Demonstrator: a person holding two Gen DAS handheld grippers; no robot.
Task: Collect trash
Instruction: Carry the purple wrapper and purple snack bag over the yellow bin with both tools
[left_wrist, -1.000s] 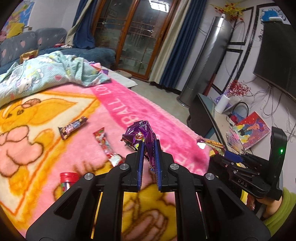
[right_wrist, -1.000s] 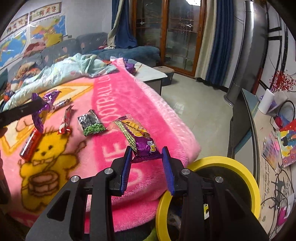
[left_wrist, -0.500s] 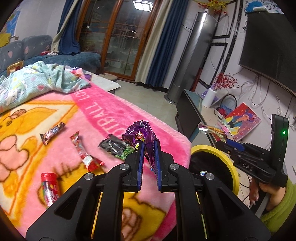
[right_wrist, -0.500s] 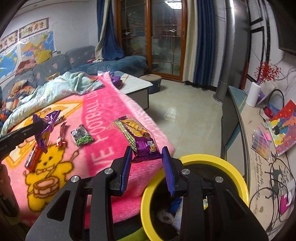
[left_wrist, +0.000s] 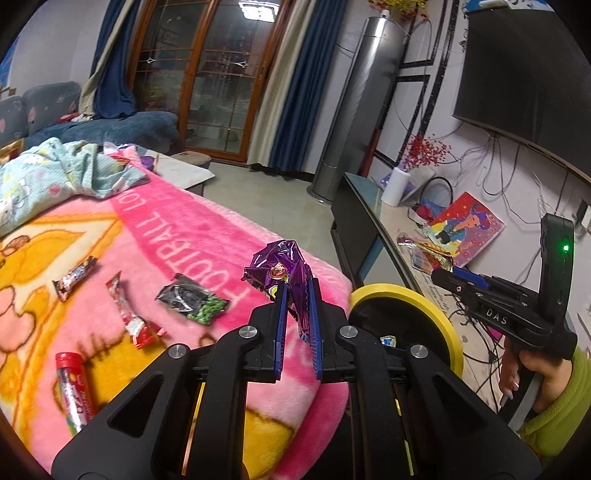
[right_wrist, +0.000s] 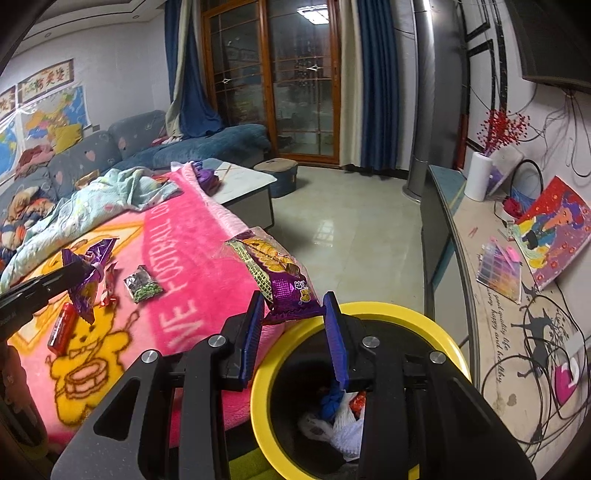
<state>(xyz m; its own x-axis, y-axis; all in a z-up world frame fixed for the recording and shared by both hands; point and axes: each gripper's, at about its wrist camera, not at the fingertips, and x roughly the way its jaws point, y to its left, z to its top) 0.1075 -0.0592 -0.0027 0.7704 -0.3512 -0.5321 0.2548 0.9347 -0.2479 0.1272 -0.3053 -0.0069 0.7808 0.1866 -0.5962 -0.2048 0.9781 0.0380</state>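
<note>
Right wrist view: my right gripper (right_wrist: 295, 328) pinches the purple-and-yellow snack packet (right_wrist: 275, 275) by its bottom edge, poised above the yellow-rimmed bin (right_wrist: 424, 321) so that letting go should drop it among the rubbish inside. My left gripper (left_wrist: 297, 323) clamps a crumpled purple wrapper (left_wrist: 280, 269) over the pink blanket's (left_wrist: 207, 236) edge, beside that bin, next in line I judge. Farther out lie the green-pea packet (left_wrist: 192, 299), red wrapper (left_wrist: 131, 314), chocolate bar (left_wrist: 74, 277) and red tube (left_wrist: 72, 387), uncollected.
</note>
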